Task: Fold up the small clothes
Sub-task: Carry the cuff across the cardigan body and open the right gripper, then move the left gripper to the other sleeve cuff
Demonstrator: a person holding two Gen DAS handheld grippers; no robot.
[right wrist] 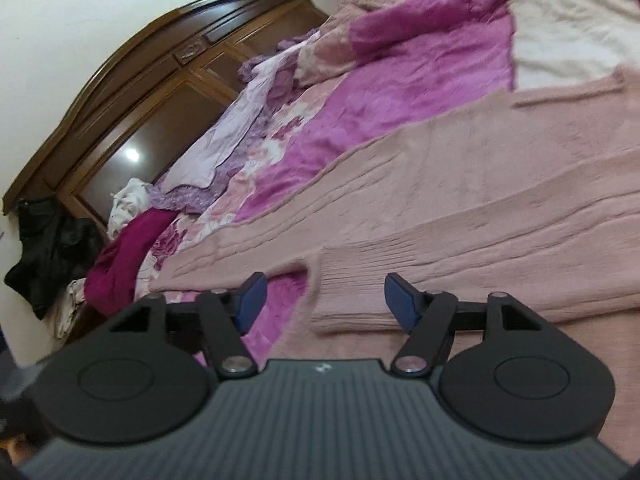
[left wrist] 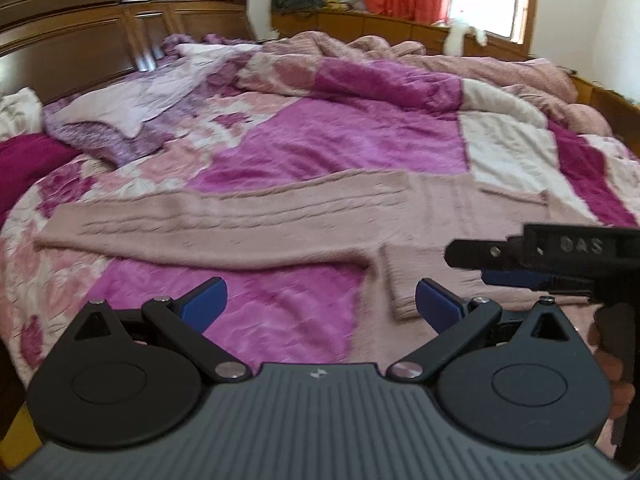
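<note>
Sweater [left wrist: 248, 216] lies flat on the bedspread [left wrist: 320, 140], one sleeve stretched toward the headboard [left wrist: 80, 40]; my left gripper [left wrist: 320, 304] and right gripper [right wrist: 324, 300] hover open, empty; next, I judge, pinching the cuff [right wrist: 352, 300].

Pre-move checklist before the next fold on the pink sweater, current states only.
1. Left gripper open, nothing between pads: ok.
2. Right gripper open over the ribbed cuff, not pinching it: ok.
3. Pink sweater lying flat on the bedspread: ok.
4. Long sleeve stretched out to the side, not folded in: not ok.
5. Far side of the sweater in view: cannot tell.
</note>
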